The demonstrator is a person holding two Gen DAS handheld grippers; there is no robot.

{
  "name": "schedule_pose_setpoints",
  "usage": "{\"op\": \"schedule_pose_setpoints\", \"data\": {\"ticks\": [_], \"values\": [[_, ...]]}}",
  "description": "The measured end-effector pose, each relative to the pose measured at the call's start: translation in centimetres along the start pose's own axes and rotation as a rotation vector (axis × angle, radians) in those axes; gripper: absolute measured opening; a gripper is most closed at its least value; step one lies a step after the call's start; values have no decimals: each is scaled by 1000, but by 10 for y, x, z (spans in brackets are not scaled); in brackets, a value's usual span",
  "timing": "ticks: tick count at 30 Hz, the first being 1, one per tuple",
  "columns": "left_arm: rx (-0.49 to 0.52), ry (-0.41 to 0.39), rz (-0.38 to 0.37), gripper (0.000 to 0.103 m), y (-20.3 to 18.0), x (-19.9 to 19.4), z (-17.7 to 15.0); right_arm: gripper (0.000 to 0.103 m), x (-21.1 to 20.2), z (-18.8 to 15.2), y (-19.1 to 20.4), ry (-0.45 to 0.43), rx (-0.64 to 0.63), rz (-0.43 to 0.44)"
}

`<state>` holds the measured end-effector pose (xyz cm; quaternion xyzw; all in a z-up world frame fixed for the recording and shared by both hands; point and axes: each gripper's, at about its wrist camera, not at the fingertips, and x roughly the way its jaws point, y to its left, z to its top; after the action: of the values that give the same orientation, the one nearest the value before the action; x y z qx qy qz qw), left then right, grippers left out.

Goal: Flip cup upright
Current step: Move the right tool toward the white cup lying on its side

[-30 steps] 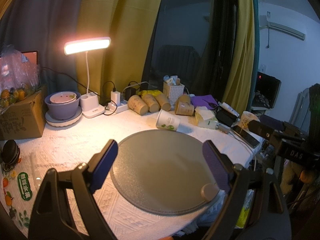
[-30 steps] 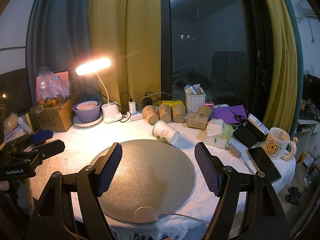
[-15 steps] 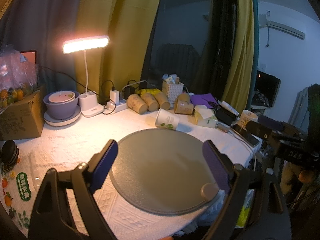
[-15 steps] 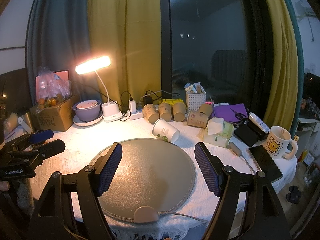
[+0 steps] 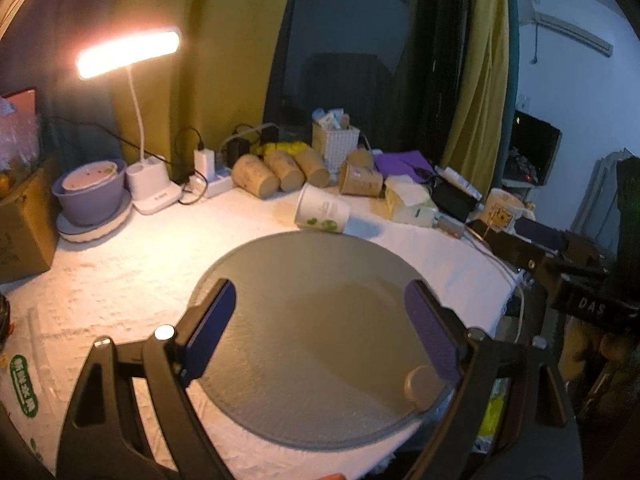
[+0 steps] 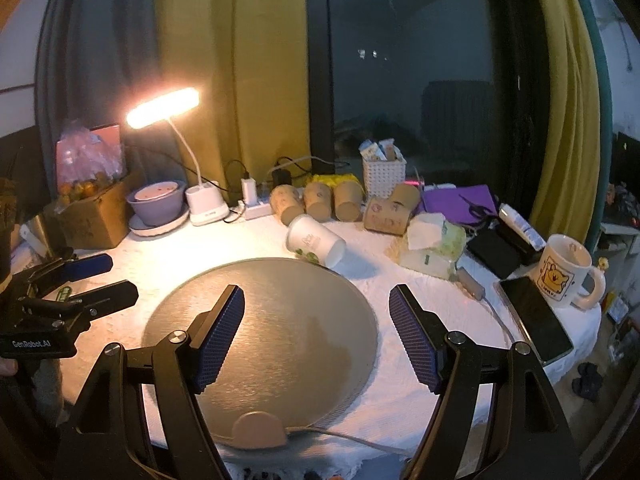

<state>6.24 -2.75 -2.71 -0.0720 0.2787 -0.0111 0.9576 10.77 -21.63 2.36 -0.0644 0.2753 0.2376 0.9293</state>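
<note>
Jaws are held wide apart and empty on both the left gripper (image 5: 320, 320) and right gripper (image 6: 316, 320), above a round grey mat (image 6: 280, 312), while the white paper cup with green print (image 6: 315, 241) is seen lying on its side just beyond the mat's far edge.

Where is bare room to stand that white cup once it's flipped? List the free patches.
Free: the round grey mat, bare on top, just in front of the white cup; also the white cloth between mat and lamp base. Crowded: the brown cups behind, the tissue pack, phone and mug on the right.
</note>
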Motion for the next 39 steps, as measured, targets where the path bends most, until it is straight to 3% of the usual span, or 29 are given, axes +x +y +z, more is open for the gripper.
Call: {"op": "schedule_pose_setpoints", "data": {"ticks": [13,22,31,39], "values": [[-9,138,20,88,-18,83,30,78,51,12,-58,38,51,8],[-98,248,-1,88,-22,148,49,78,89,22,-100,55,61,19],[-159,276,45,87,-28,201,66,78,133,38,-127,67,47,17],[-261,308,52,87,-21,257,84,78,191,48,-147,144,12,45]]}}
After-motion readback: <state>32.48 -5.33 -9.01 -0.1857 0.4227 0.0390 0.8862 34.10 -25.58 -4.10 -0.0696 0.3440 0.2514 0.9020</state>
